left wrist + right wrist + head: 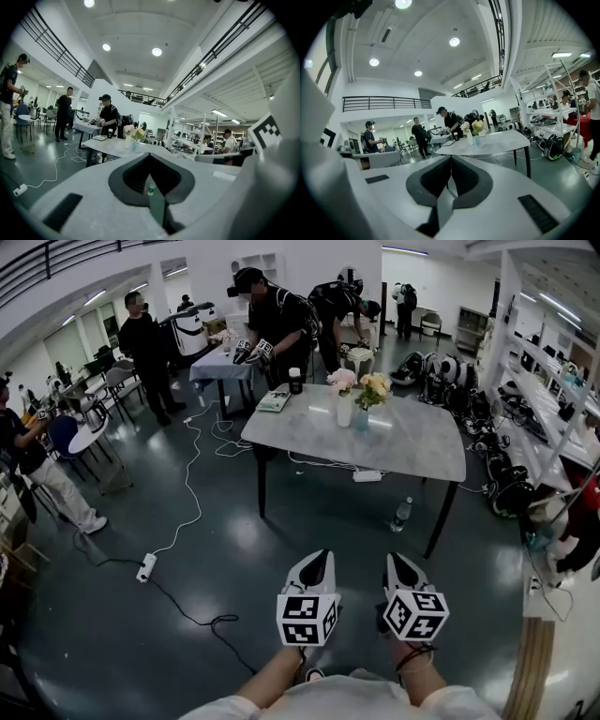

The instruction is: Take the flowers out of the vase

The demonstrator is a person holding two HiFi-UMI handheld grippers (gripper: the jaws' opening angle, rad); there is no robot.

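A white vase (345,410) with pale pink flowers (341,380) and a small blue vase (362,418) with yellow flowers (374,386) stand on the far side of a grey marble table (412,442). Both grippers are well short of the table, over the dark floor. My left gripper (322,558) is shut with nothing in it. Beside it, my right gripper (395,561) is shut and empty as well. The flowers (132,133) show small and distant in the left gripper view, and the flowers (472,126) likewise in the right gripper view.
A black cup (295,381) and a book (274,401) lie at the table's left end. A bottle (400,515), a power strip (367,476) and white cables (190,493) are on the floor. Several people work at a table (217,363) behind. Shelving (553,399) lines the right.
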